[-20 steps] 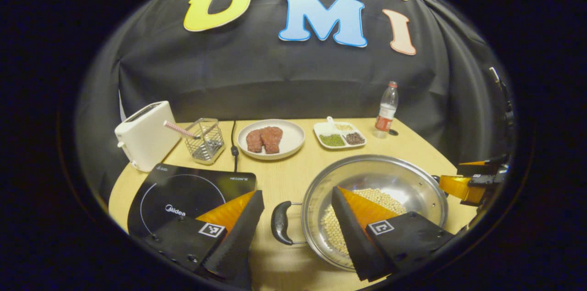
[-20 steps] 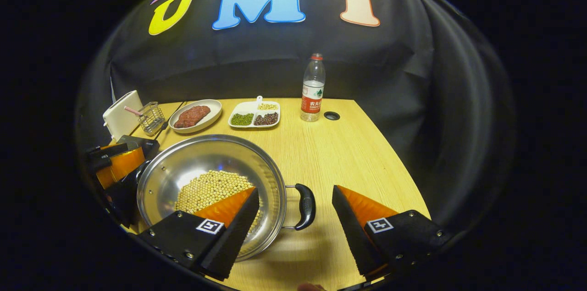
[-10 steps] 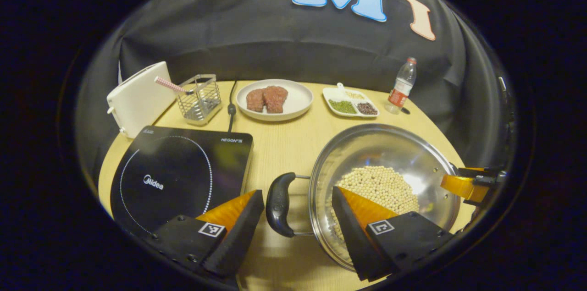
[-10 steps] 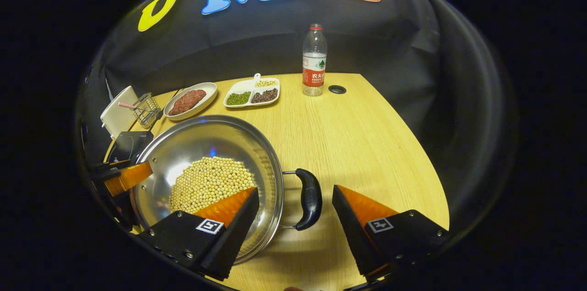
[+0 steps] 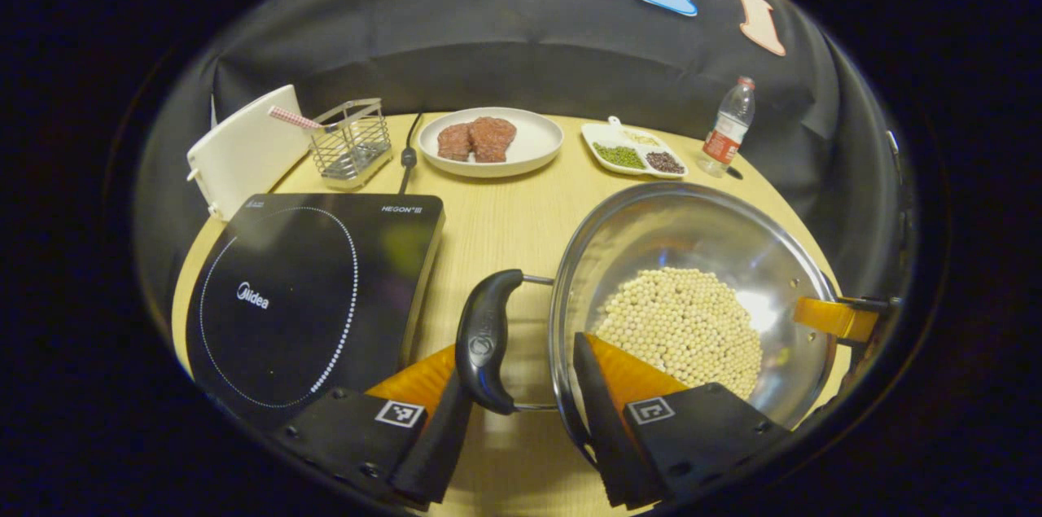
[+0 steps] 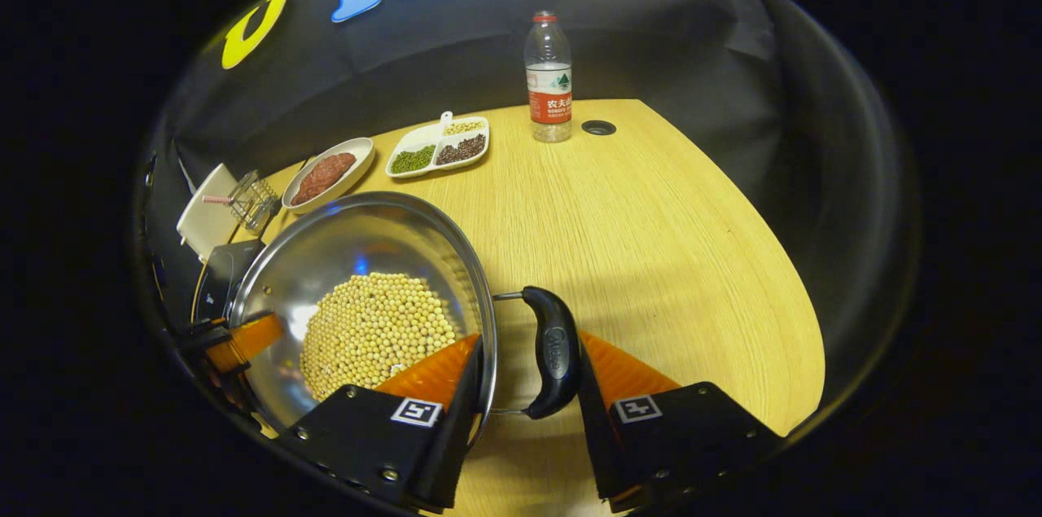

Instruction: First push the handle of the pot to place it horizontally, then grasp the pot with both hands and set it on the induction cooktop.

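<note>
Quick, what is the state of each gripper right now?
Left gripper: closing around the pot's left handle; firm grip cannot be told.
Right gripper: same, around the right handle.

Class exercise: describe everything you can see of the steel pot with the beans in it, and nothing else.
The pot is a wide, shallow, shiny steel pan, upright on the wooden table, right of the induction cooktop, not on it. Pale round beans cover its bottom. Two black loop handles on wire brackets stick out sideways. The left gripper straddles one handle, one finger inside the rim; the right gripper straddles the other handle likewise. Whether the fingers press is unclear.
</note>
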A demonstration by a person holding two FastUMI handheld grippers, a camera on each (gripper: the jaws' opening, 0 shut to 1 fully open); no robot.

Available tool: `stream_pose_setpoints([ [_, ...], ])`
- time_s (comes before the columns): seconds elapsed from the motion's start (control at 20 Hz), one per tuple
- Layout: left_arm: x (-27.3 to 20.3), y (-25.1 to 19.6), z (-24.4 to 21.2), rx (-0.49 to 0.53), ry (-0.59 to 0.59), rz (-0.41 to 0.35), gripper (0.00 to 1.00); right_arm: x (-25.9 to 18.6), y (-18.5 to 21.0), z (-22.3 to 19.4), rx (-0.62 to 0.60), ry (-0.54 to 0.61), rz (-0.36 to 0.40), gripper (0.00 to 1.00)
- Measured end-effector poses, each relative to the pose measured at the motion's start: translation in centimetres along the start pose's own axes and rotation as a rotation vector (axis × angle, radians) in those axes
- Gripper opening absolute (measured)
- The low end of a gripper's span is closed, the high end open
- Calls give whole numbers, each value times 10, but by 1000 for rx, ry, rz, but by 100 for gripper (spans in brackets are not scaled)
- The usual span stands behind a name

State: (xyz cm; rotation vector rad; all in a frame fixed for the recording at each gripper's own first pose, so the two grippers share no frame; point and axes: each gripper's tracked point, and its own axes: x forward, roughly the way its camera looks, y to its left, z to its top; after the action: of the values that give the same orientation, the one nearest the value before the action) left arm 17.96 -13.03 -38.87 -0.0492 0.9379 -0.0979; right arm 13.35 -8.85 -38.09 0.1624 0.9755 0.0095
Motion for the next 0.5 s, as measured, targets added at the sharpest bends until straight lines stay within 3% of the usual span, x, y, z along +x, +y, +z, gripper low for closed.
stream_pose_setpoints([
  [0.15,0,-4,0,-51,-1,-12,70,6,1,-2,2,8,6,59],
  [0.25,2,-7,0,-75,19,-8,63,1,4,-5,-20,10,4,45],
  [0.3,1,-5,-1,-60,18,-2,59,0,2,-3,-31,7,-1,49],
  [0.5,-9,-3,15,-39,-44,16,55,-9,2,2,-10,-3,23,49],
])
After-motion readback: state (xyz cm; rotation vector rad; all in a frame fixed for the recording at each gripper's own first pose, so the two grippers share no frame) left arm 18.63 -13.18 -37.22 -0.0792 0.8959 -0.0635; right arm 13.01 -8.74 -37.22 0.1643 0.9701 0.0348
